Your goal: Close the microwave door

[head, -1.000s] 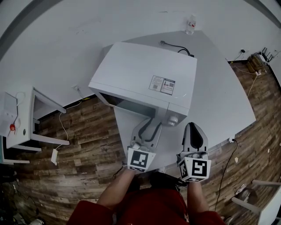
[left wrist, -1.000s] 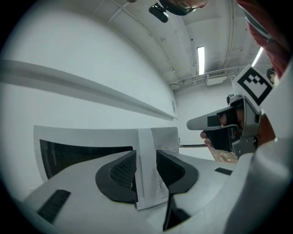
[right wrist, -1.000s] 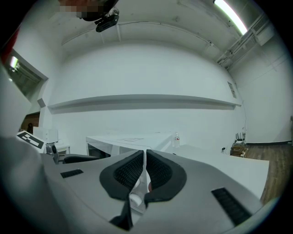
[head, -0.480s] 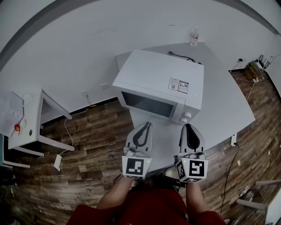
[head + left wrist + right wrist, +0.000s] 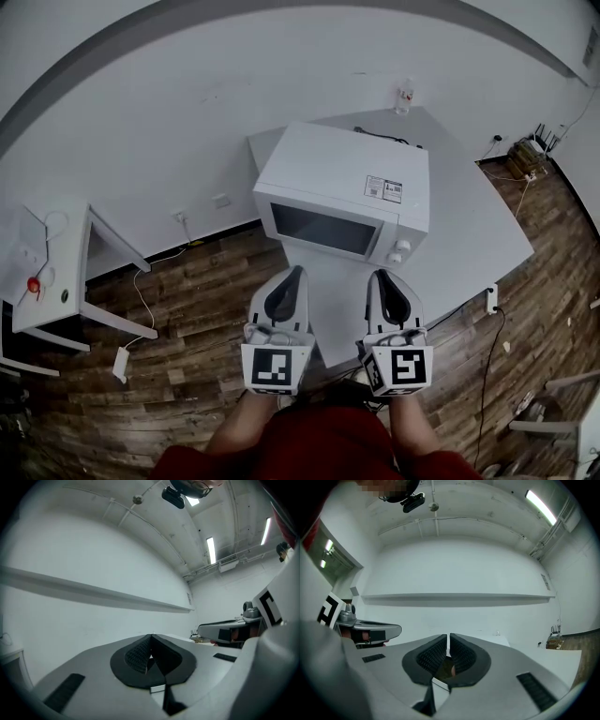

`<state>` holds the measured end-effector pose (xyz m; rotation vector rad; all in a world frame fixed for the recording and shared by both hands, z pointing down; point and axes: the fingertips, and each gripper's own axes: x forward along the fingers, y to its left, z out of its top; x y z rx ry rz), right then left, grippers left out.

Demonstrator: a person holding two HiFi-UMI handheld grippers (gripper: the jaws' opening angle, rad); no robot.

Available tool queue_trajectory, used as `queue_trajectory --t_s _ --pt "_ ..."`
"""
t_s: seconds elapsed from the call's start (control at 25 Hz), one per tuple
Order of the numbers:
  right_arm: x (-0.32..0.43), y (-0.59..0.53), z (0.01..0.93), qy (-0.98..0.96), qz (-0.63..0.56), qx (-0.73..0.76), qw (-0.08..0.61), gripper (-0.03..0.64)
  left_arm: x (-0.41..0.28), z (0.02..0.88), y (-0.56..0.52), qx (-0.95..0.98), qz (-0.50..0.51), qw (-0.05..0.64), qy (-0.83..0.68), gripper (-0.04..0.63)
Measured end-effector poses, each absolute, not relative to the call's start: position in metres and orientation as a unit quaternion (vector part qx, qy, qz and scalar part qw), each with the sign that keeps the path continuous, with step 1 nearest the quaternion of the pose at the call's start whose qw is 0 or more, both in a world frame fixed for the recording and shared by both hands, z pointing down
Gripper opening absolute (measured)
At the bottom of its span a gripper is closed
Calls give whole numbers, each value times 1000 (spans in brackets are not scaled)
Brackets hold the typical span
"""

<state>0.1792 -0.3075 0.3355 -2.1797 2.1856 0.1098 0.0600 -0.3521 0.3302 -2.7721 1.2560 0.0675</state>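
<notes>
Close before me, my left claw (image 5: 292, 272) has just been closing, and its pads meet on nothing. Beside it my right claw (image 5: 380, 275) is pressed together, also empty. Beyond them, untouched, the microwave (image 5: 342, 178) stands on the white table (image 5: 469, 225), its door (image 5: 323, 228) closed.

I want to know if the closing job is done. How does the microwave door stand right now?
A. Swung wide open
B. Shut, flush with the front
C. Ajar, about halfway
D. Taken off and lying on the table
B: in the head view the door lies flush across the front of the microwave, with no cavity or gap showing.
</notes>
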Motion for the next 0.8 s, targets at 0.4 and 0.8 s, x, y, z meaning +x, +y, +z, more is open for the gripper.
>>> queue_trajectory --t_s 0.4,0.8 --pt "169 -309 328 701 52 -711 12 38 48 329 -356 -910 41 40 410 26" --pt "168 -313 325 698 64 -713 -2 38 57 329 -352 -922 27 57 381 26"
